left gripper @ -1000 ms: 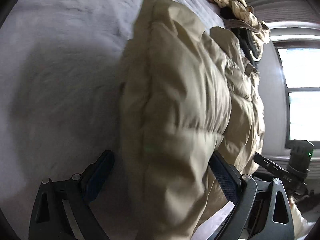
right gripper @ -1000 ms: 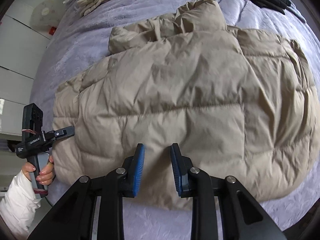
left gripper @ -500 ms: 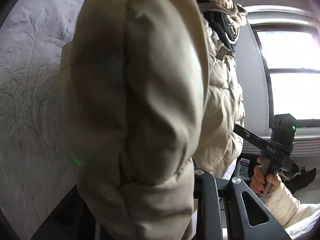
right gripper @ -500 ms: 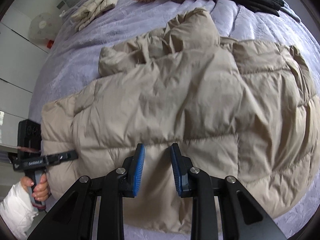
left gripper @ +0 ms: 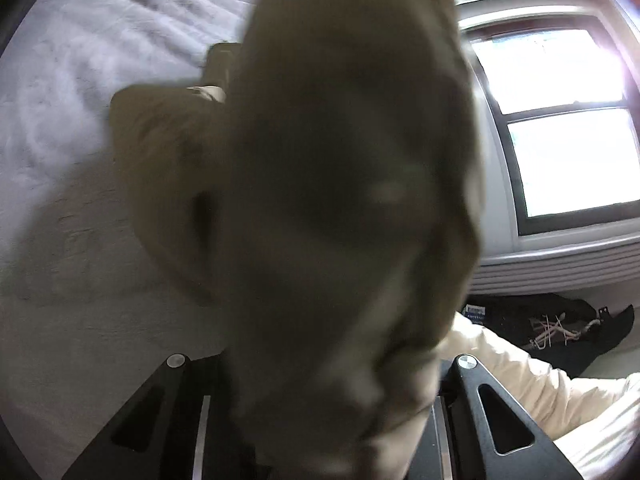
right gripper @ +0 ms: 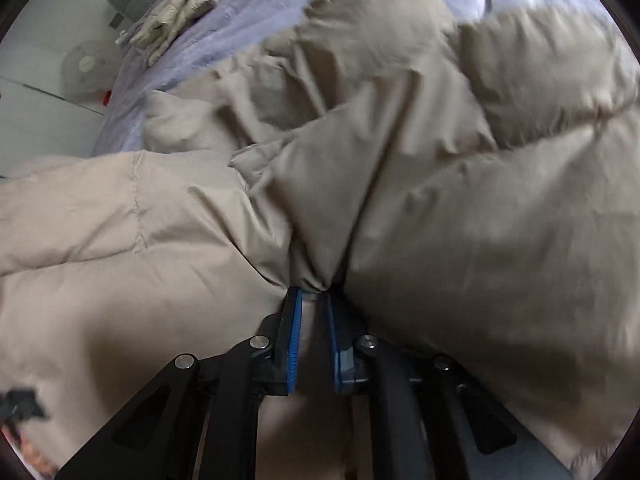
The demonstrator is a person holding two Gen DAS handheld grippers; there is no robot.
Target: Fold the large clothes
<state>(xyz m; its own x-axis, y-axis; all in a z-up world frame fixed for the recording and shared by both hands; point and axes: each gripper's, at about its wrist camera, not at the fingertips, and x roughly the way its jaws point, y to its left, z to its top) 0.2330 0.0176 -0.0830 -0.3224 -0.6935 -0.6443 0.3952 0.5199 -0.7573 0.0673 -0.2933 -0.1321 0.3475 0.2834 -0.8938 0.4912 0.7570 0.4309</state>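
A beige puffer jacket (right gripper: 460, 200) lies spread on a lilac bed cover (right gripper: 240, 20). In the right wrist view my right gripper (right gripper: 311, 294) has its blue pads (right gripper: 294, 332) pinching a bunched fold of the jacket's hem, and the jaws are still closing. In the left wrist view a blurred, lifted part of the jacket (left gripper: 340, 200) fills the middle and hangs above the bed cover (left gripper: 80, 80). My left gripper (left gripper: 320, 364) is closing on it, with its fingertips hidden behind the fabric.
A bright window (left gripper: 560, 140) stands to the right, with a dark bag (left gripper: 552, 332) on the floor below it. A person's white sleeve (left gripper: 540, 384) reaches in at lower right. A cream garment (right gripper: 180, 12) and a fan (right gripper: 86, 68) sit at the far left.
My left gripper went from open around the jacket's edge to closed on it and lifted it off the bed. My right gripper dropped onto the hem and pinched a fold.
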